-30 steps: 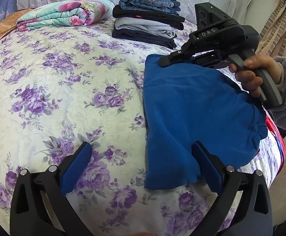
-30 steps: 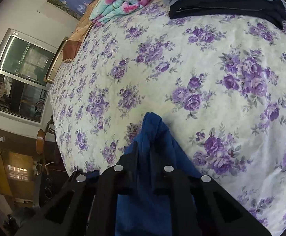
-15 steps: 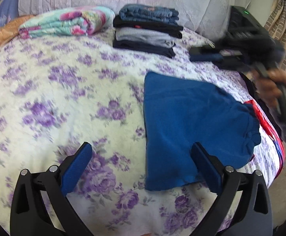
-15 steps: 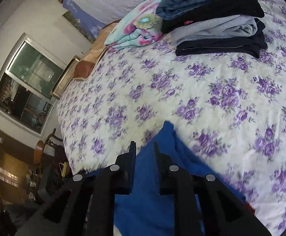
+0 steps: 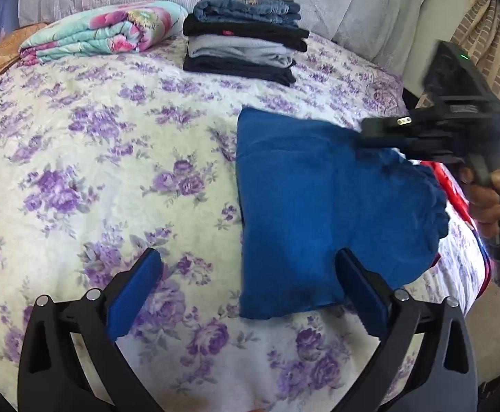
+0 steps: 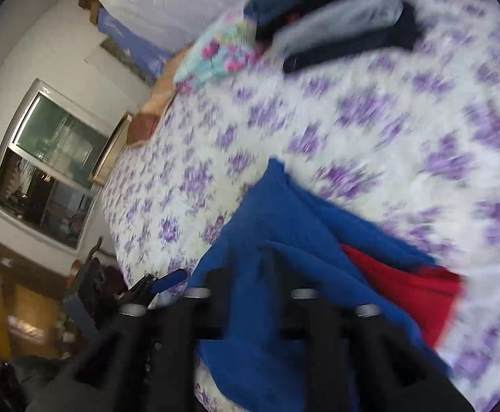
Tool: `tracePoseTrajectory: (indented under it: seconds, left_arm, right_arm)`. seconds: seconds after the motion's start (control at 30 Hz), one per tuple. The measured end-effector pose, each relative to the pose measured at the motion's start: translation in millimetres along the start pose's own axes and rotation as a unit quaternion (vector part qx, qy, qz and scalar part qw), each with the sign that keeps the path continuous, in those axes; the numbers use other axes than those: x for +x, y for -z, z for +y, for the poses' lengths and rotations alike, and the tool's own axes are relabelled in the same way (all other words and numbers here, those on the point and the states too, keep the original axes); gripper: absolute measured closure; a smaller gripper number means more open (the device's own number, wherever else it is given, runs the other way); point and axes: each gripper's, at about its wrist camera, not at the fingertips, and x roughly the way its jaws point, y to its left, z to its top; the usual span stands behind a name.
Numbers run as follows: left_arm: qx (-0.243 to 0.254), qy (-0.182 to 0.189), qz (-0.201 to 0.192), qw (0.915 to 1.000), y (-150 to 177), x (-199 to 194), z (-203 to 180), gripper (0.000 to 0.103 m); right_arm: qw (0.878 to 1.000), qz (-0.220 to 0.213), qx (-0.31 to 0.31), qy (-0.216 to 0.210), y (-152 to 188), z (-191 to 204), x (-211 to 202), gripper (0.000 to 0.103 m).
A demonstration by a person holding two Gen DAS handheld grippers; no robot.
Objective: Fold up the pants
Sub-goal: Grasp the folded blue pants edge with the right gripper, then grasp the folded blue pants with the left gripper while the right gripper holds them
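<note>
One fuzzy blue pants (image 5: pixel 322 206) fold — rectangular, on floral bedspread (image 5: pixel 112 171).

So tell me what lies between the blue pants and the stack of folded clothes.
Only bare floral bedspread lies between the blue pants and the stack of folded clothes, seen in the left wrist view.

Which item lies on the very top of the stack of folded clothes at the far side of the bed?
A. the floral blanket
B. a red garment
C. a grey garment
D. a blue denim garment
D: in the left wrist view, the blue denim garment is on top of the stack, above a black piece and a grey one; the floral blanket lies beside the stack.
</note>
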Motion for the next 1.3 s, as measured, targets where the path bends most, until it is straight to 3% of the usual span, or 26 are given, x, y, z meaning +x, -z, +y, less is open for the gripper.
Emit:
tracePoseTrajectory:
  seconds: [0.03,0.1,0.17,0.27,0.43,0.57,0.7,0.8,0.93,1.07,1.23,1.3]
  left_arm:
    - [-0.002,0.000,-0.005,1.0000,-3,-3,1,0.004]
    - [-0.011,0.004,-0.009,0.9999,-10,-6,6,0.004]
    - [-0.025,0.017,-0.003,0.9995,-15,-6,12,0.004]
    - [-0.053,0.041,0.013,0.9977,-18,-2,22,0.004]
    - [-0.110,0.083,0.038,0.9897,-15,7,36,0.004]
    - [-0.111,0.088,0.039,0.9891,-15,3,33,0.004]
    - [-0.112,0.078,0.043,0.9897,-12,3,33,0.004]
    - [-0.113,0.070,0.050,0.9899,-12,10,34,0.004]
    - [-0.096,0.065,0.052,0.9919,-15,15,25,0.004]
    - [-0.093,0.094,0.058,0.9896,-20,22,18,0.004]
    - [-0.095,0.130,0.061,0.9850,-25,41,12,0.004]
    - [-0.086,0.152,0.066,0.9824,-26,45,7,0.004]
  right_arm:
    - [0.999,-0.030,-0.004,0.026,6,0,-18,0.027]
    - [0.992,-0.081,-0.018,0.092,28,0,-54,0.024]
    - [0.989,-0.110,0.010,0.102,52,-15,-80,0.024]
    - [0.981,-0.144,0.088,0.091,97,-44,-103,0.016]
    - [0.971,-0.131,0.199,0.013,151,-79,-77,0.015]
    - [0.967,-0.143,0.211,-0.016,153,-76,-60,0.015]
    - [0.963,-0.180,0.195,-0.048,151,-65,-70,0.015]
    - [0.964,-0.160,0.213,-0.016,155,-70,-61,0.015]
    - [0.963,-0.151,0.217,-0.043,154,-71,-47,0.011]
    - [0.961,-0.157,0.224,-0.048,151,-71,-38,0.004]
    - [0.957,-0.167,0.224,-0.079,142,-65,-21,0.003]
    - [0.960,-0.167,0.215,-0.070,136,-62,-14,0.003]
